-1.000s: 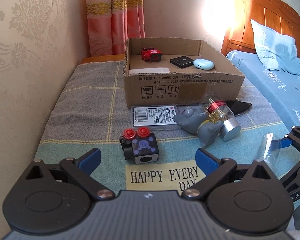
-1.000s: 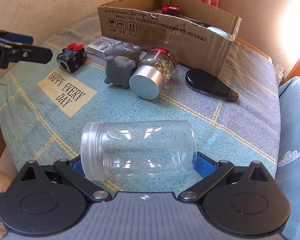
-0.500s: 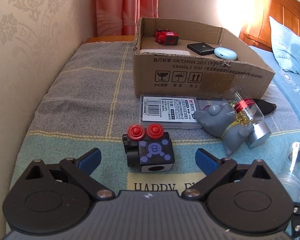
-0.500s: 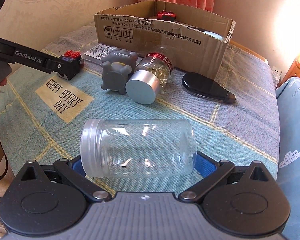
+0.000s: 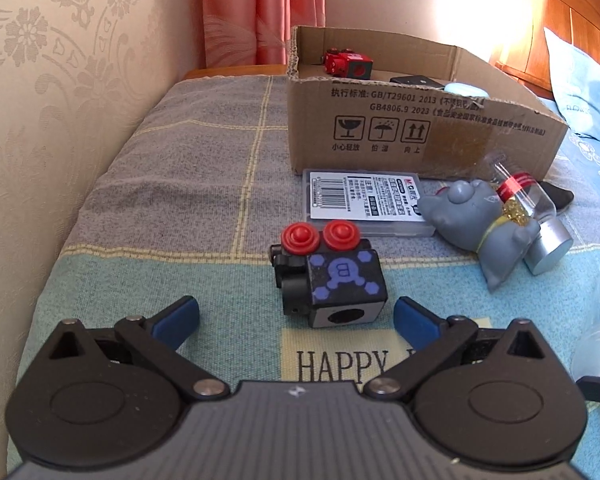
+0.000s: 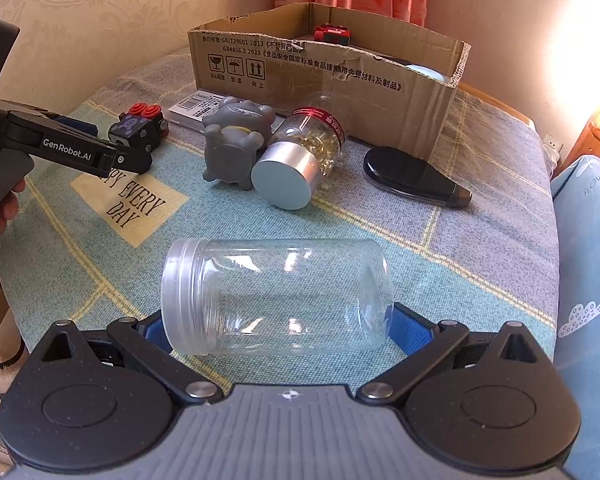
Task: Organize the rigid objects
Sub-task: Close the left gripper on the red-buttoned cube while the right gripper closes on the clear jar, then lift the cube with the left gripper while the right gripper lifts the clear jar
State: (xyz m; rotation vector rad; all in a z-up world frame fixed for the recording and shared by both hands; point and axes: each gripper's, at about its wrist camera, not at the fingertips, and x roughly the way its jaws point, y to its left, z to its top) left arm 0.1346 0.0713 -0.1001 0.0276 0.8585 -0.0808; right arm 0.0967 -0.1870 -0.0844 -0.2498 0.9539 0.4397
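- Left wrist view: my left gripper (image 5: pixel 296 314) is spread wide, holding nothing, with the black cube toy (image 5: pixel 330 280) sitting just ahead between the blue pads (image 5: pixel 178 314) — cloth shows on both sides of the toy, so neither pad touches it.
- Beyond the toy I see the flat plastic case (image 5: pixel 366 204) lying against the front wall of the cardboard box (image 5: pixel 420 128), and the grey figurine (image 5: pixel 476 224) leaning on the capsule jar (image 5: pixel 536 220) to the right.
- Inside the box, a red cube toy (image 5: pixel 346 64) sits at the far left corner; a dark flat item and a pale blue one show near the front rim.
- Left of the toy, the plaid blanket (image 5: pixel 172 184) runs bare up to the wallpapered wall.
- Right wrist view: my right gripper (image 6: pixel 276 320) is clamped on the clear jar (image 6: pixel 276 296), which lies crosswise, threaded mouth to the left, each end against a pad.
- Ahead of the jar lies an open stretch of blanket, then the silver lid of the capsule jar and a black pouch (image 6: pixel 414 176) lying near the box's corner.
- On the right the blanket drops off beside a blue pillow (image 6: pixel 588 280).
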